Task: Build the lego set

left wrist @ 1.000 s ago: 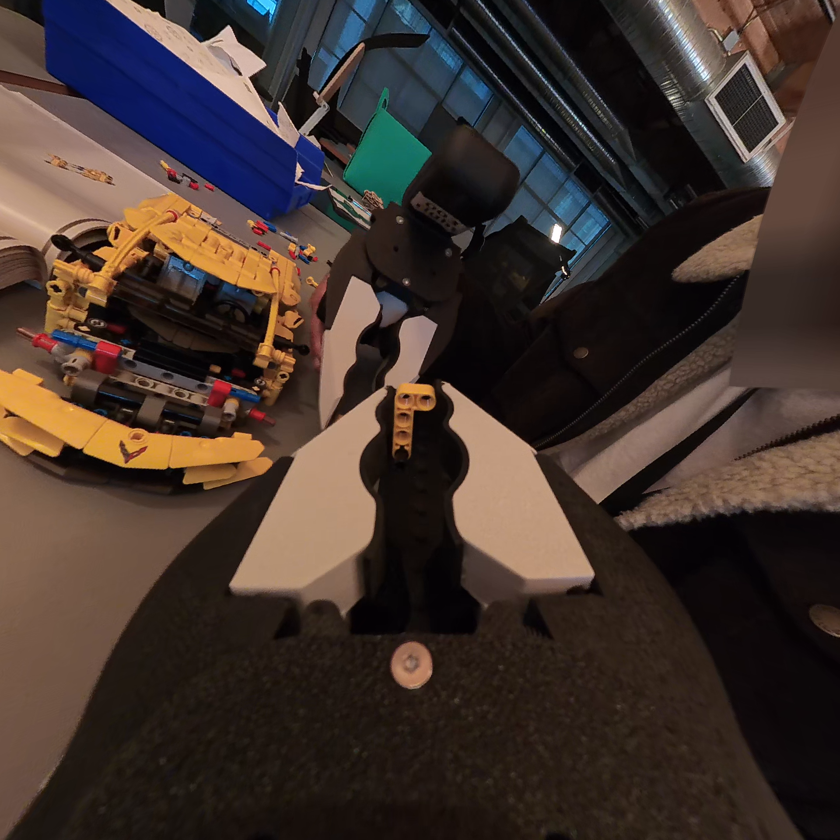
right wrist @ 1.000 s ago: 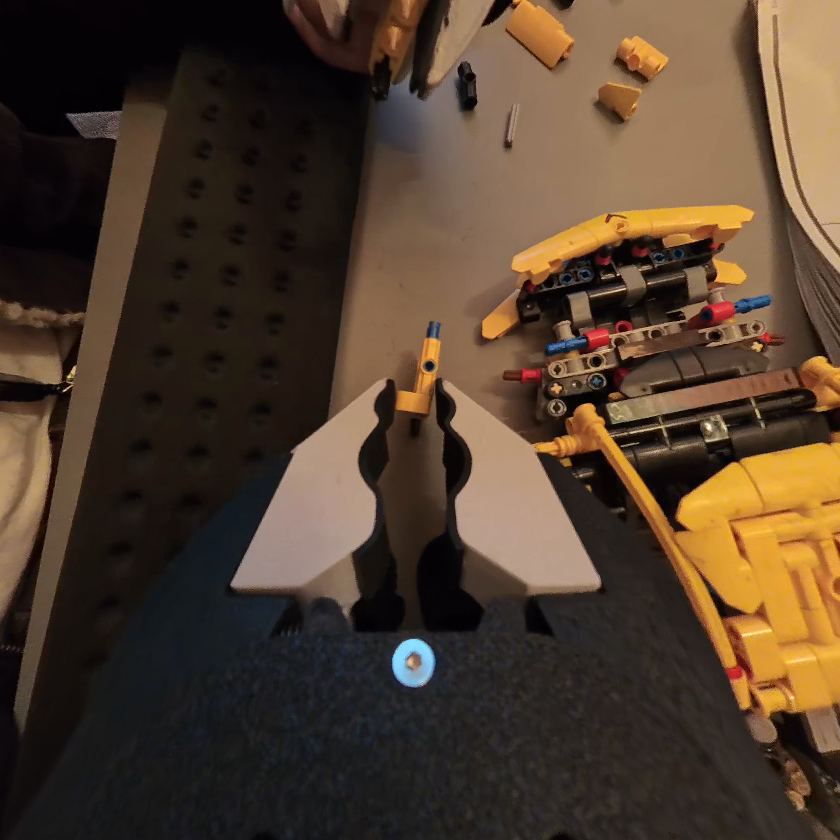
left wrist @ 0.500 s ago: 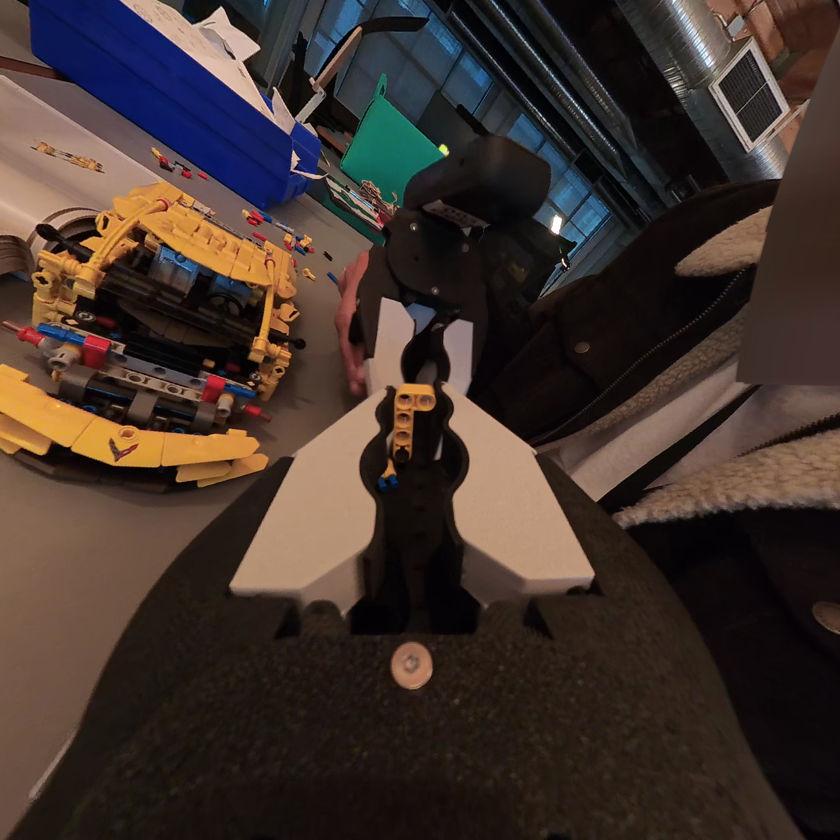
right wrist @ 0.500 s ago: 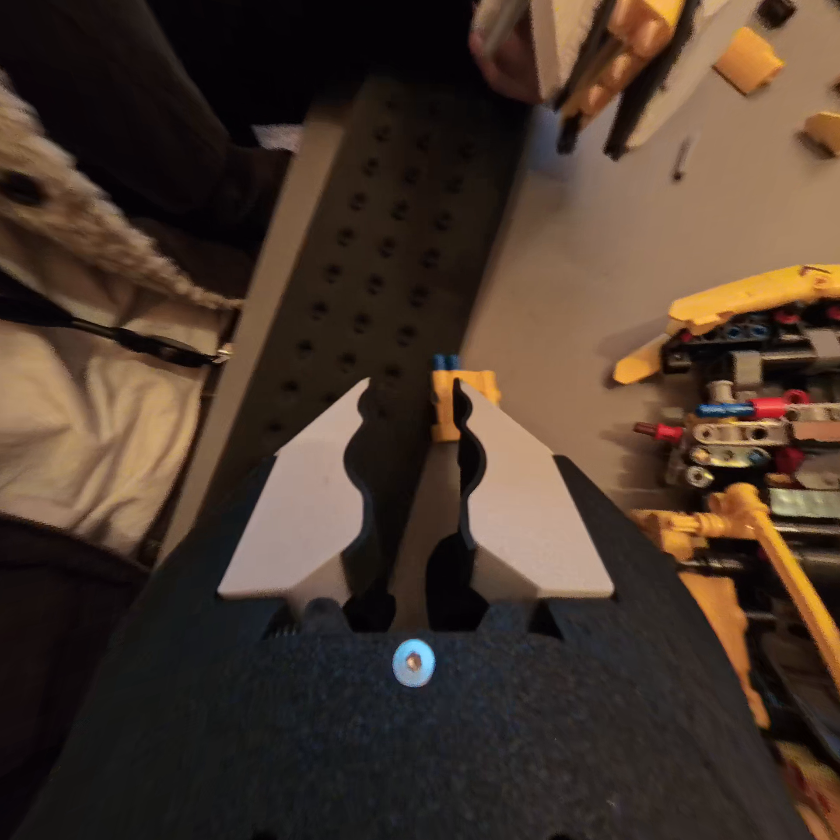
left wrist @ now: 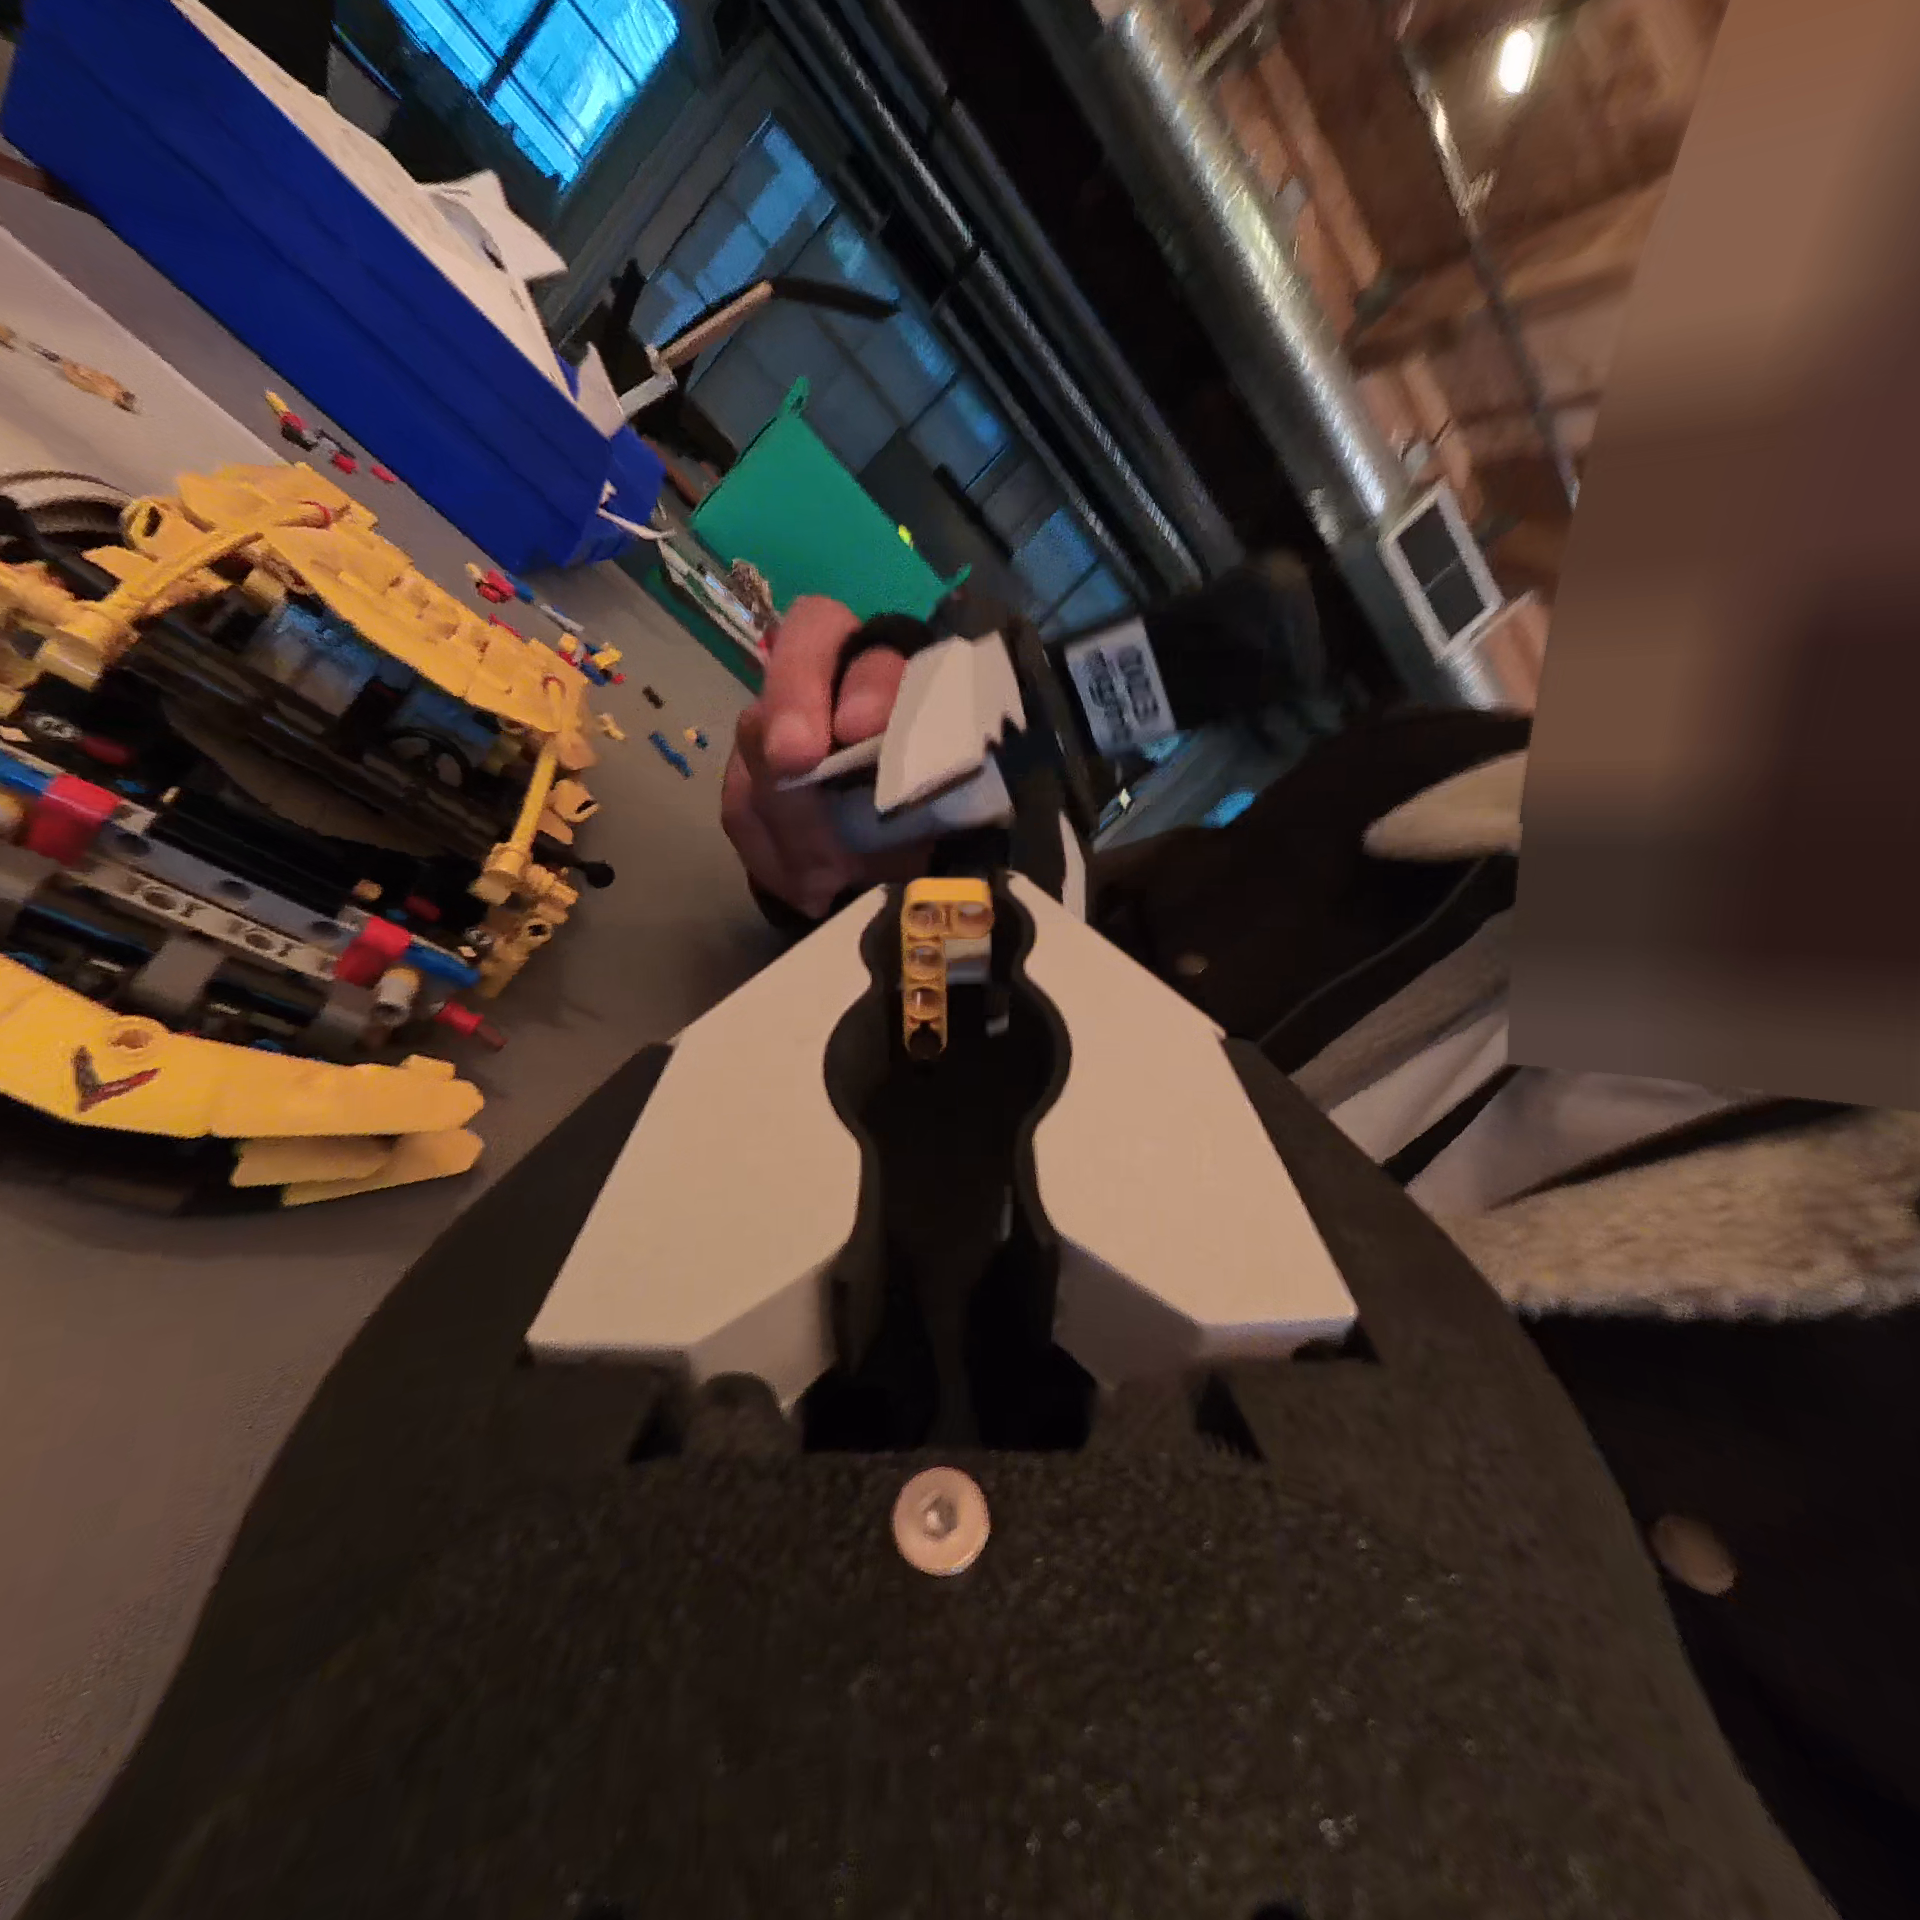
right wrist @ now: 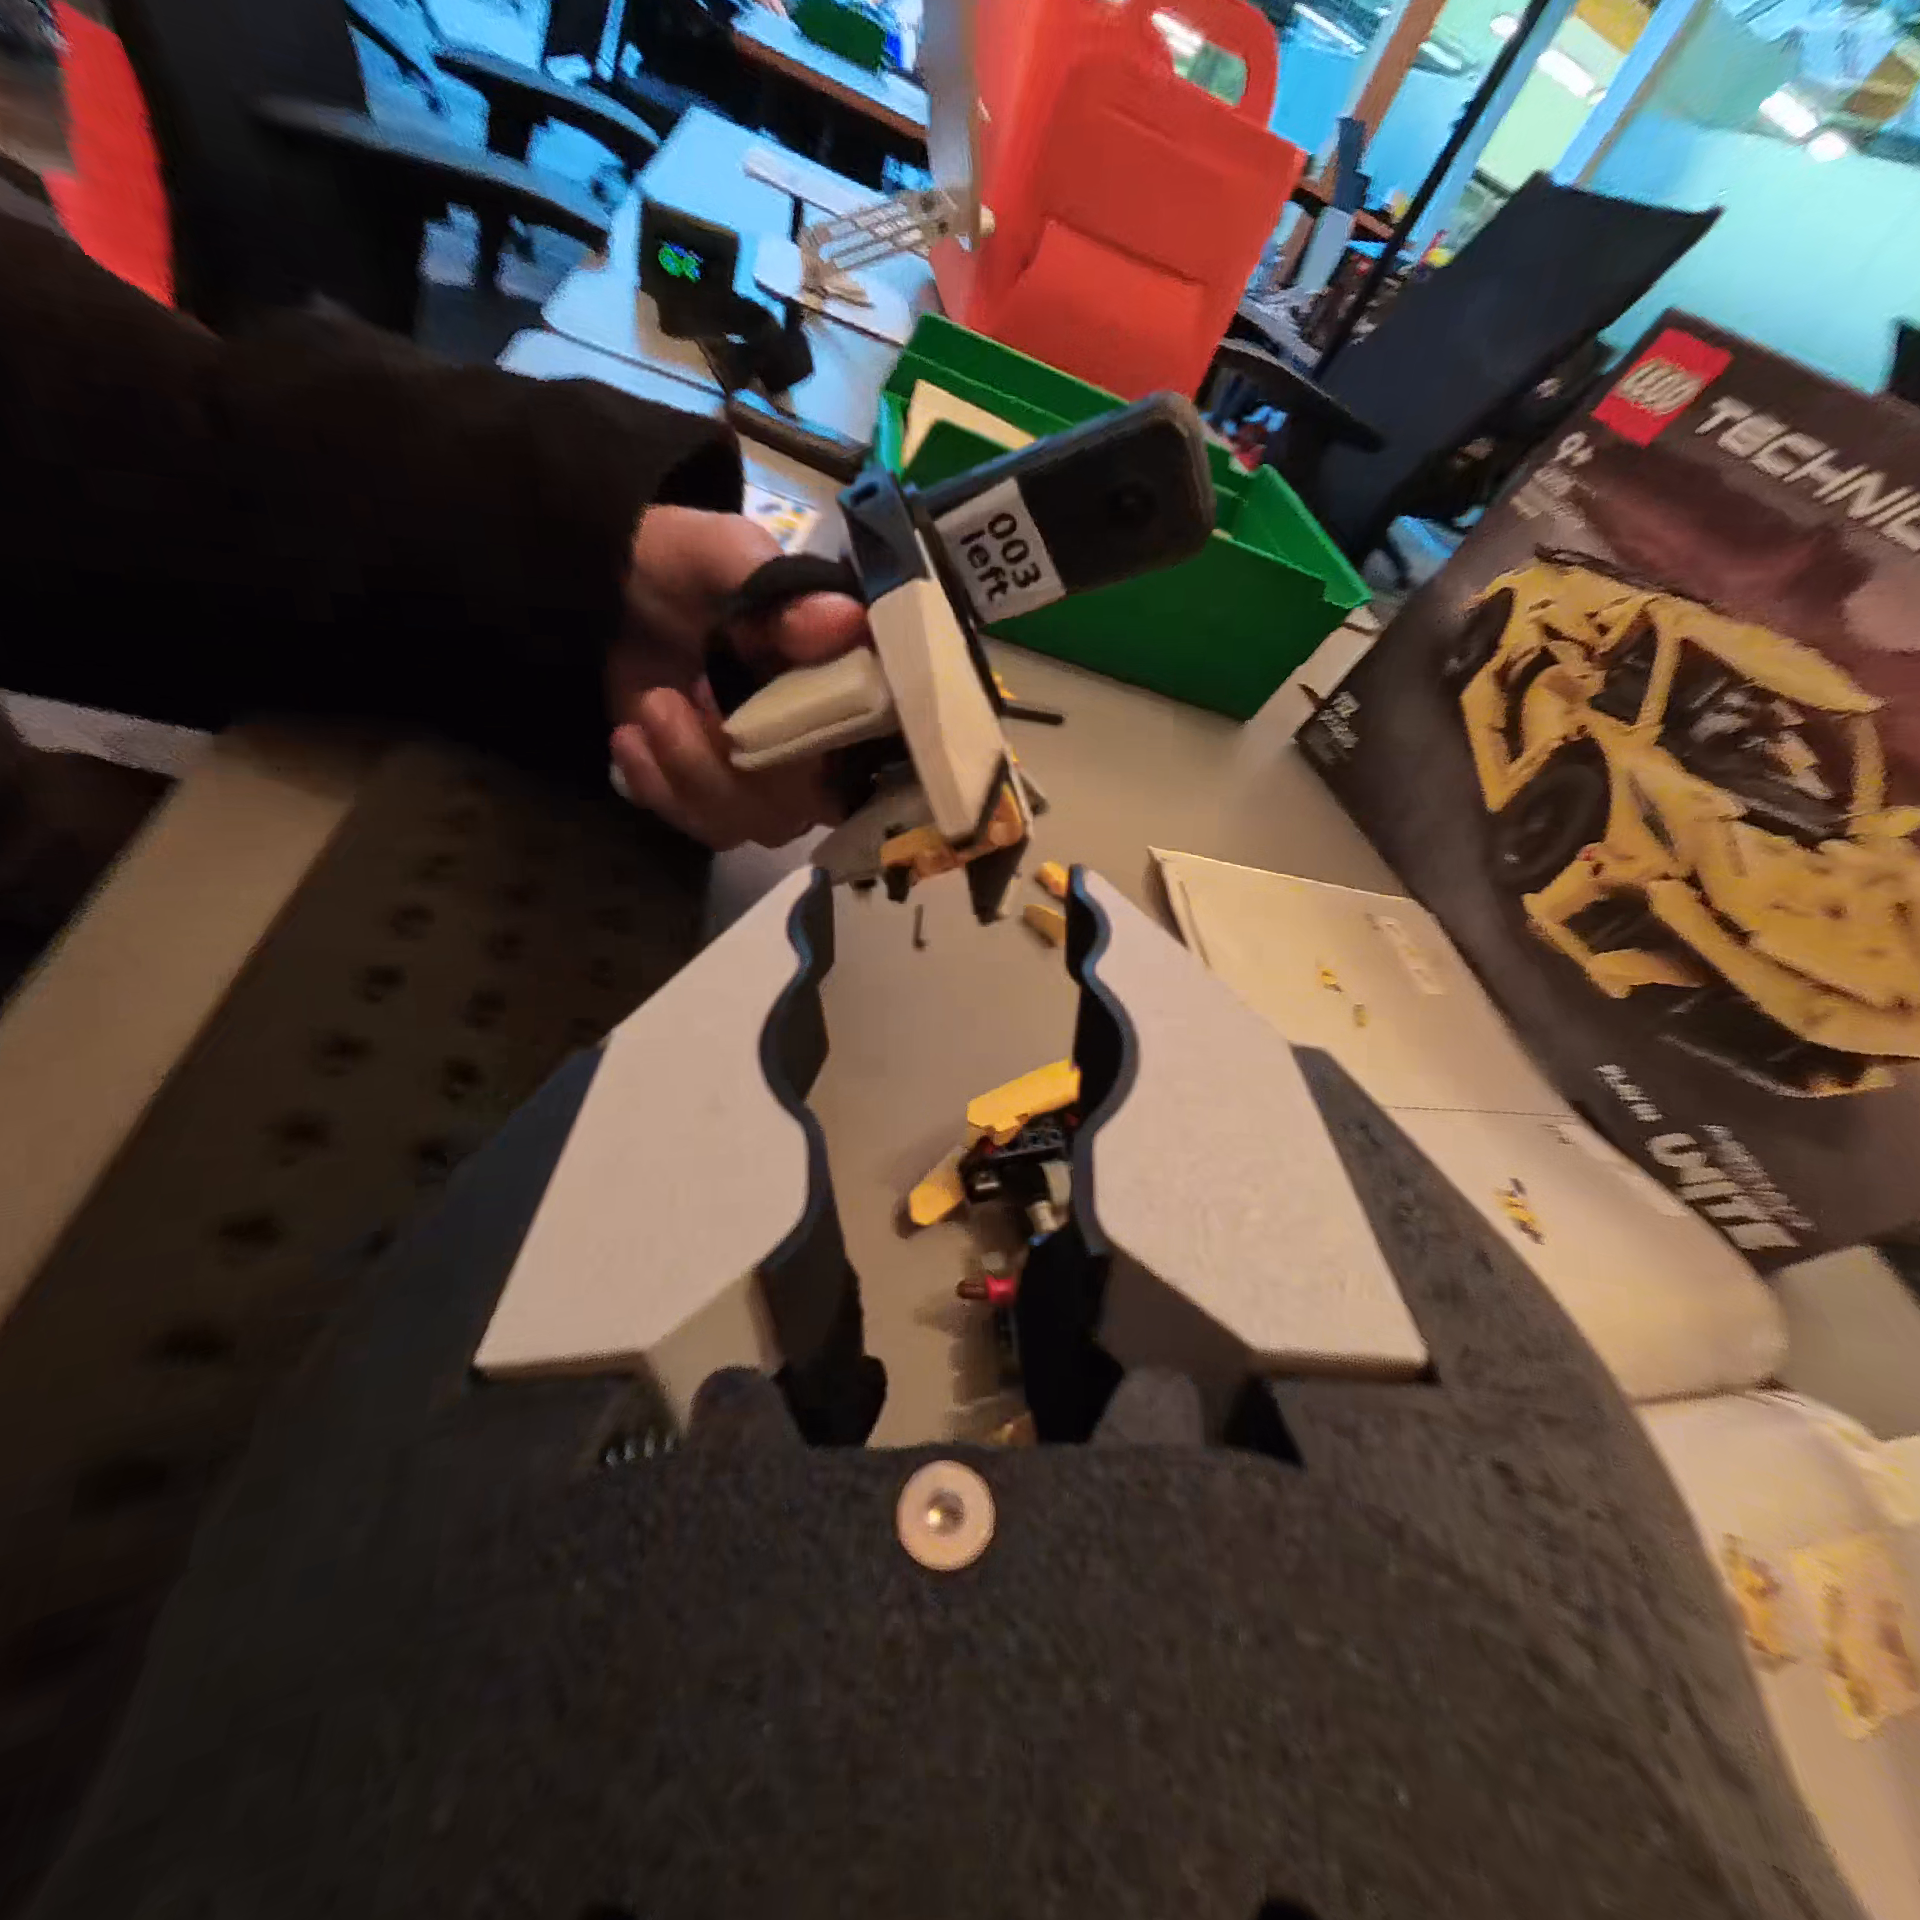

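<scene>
On my left wrist cam, far left, the half-built yellow car model sits on the grey table, its yellow bumper panel nearest me, w/ red, blue and grey pins showing in the chassis. Behind it a blue bin w/ papers on top, and loose small parts scattered btwn bin and car. Centre: my left gripper is narrowed right down, clamped on a yellow L-shaped beam w/ holes, short arm at the tips, long arm pointing back toward the cam. Just beyond the tips is the right gripper w/ the person's hand around it, blurred. Right side: dark fleece-lined jacket. On my right wrist cam, left side: a perforated dark board along the table edge, and a dark sleeve leading to the hand holding the left gripper, which has the yellow piece at its tips, pointing down just ahead of my fingers. My right gripper is spread wide, nothing in it; through the gap I see a bit of the car's nose on the table. Farther right: green bin, orange carrier behind it, instruction booklet, and the set's box w/ the yellow car pictured, far right.
</scene>
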